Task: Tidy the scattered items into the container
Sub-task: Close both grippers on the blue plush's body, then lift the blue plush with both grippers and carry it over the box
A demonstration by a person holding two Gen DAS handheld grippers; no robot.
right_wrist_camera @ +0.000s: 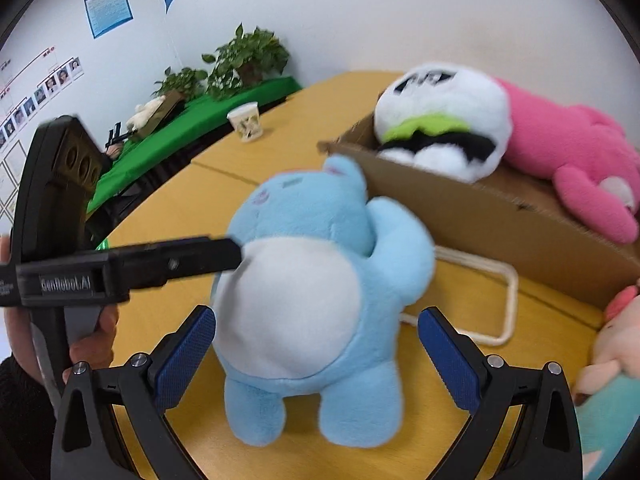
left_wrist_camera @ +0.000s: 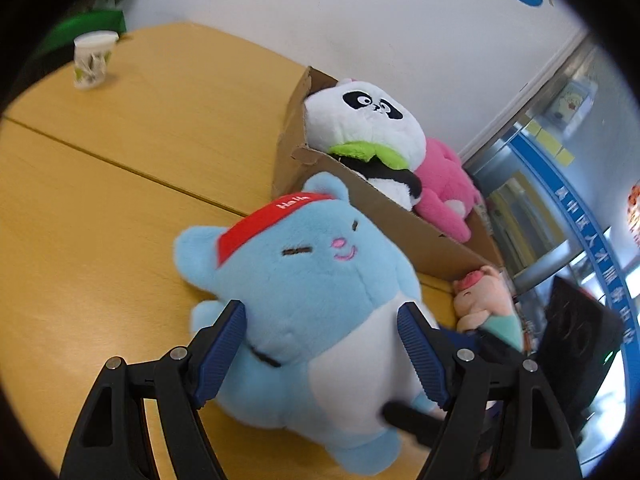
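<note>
A light-blue plush bear (left_wrist_camera: 304,280) with a red cap and white belly lies on the yellow table (left_wrist_camera: 120,168) beside the cardboard box (left_wrist_camera: 384,208). My left gripper (left_wrist_camera: 322,320) is closed around its body, a pad pressing in on each side. In the right wrist view the bear (right_wrist_camera: 312,300) sits between the open jaws of my right gripper (right_wrist_camera: 316,336), with gaps on both sides. The left gripper's finger (right_wrist_camera: 180,260) touches the bear from the left. The box (right_wrist_camera: 500,216) holds a panda plush (left_wrist_camera: 368,132) and a pink plush (left_wrist_camera: 444,196).
A pink pig plush (left_wrist_camera: 484,300) lies at the box's near corner, also at the right edge of the right wrist view (right_wrist_camera: 616,356). A white cord loop (right_wrist_camera: 504,300) lies by the box. A paper cup (left_wrist_camera: 93,59) stands far back. Plants (right_wrist_camera: 244,60) sit on a green-covered table.
</note>
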